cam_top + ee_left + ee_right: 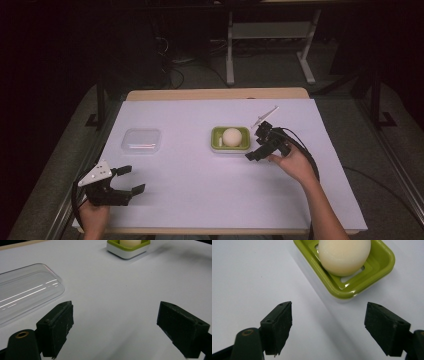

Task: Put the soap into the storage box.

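The right tool [256, 142] hangs with jaws spread wide just beside the green soap dish [217, 143] holding a round pale soap [232, 136] mid-counter, while the left tool [131, 180], likewise gaping, hovers near the clear lid [141, 140]

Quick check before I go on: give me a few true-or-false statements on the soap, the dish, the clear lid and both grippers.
1. The round soap lies in the green soap dish. True.
2. The right gripper grips the soap. False: it is open beside the dish, holding nothing.
3. The clear lid covers the dish. False: it lies apart on the table, to the dish's left.
4. The left gripper is open. True.
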{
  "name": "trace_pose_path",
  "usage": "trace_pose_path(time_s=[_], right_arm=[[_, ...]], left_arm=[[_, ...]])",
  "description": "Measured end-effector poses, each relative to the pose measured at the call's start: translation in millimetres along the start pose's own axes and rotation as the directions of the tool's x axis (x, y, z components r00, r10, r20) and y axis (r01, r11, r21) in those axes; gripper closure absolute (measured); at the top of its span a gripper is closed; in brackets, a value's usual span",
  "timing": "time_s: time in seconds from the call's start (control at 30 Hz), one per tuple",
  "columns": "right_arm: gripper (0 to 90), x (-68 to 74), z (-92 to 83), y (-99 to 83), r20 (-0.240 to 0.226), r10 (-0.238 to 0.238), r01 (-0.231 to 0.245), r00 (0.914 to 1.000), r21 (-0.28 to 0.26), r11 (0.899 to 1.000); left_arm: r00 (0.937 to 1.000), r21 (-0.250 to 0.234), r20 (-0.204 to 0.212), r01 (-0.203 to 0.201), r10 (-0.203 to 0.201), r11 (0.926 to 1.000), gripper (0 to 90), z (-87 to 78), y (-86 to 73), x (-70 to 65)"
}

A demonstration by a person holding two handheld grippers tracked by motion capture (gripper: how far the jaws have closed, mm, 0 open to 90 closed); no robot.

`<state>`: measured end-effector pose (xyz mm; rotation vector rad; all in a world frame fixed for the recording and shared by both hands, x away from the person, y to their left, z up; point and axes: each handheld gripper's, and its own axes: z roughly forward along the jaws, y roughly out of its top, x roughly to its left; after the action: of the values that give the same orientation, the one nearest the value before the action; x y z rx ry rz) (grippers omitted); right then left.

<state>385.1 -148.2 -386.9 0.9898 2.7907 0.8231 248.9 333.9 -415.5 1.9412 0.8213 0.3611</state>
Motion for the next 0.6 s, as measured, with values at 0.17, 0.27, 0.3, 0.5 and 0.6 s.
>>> trace_pose_path(time_s=[0.17, 0.27, 0.3, 0.5, 0.6], right_arm=[[21.8, 2.1, -0.9, -9.2, -0.004, 0.008, -0.008, 1.0000, -0.003, 1.000], [21.8, 3.5, -0.5, -15.2, -0.010, 0.006, -0.006, 0.9999, -0.008, 1.000], [21.7, 4.0, -0.2, -16.7, -0.010, 0.008, -0.008, 0.9999, -0.004, 1.000], [21.8, 8.0, -2.0, -27.4, -0.008, 0.014, -0.014, 0.9999, -0.014, 1.000], [22.0, 10.6, -3.3, -34.7, -0.005, 0.015, -0.015, 0.9999, -0.018, 1.000]], left_arm=[[1.0000, 0.001, 0.001, -0.002, 0.002, 1.0000, 13.2, 0.2, 0.0, -0.1], [1.0000, -0.002, 0.000, 0.000, 0.000, 1.0000, 13.2, 0.5, -0.3, -0.1], [1.0000, -0.002, 0.000, 0.000, 0.000, 1.0000, 13.2, 0.5, -0.3, -0.1], [1.0000, 0.001, 0.000, 0.002, -0.002, 1.0000, 13.2, 0.5, -0.5, -0.1], [1.0000, 0.003, 0.001, -0.001, 0.001, 1.0000, 13.2, 0.4, -0.5, -0.2]])
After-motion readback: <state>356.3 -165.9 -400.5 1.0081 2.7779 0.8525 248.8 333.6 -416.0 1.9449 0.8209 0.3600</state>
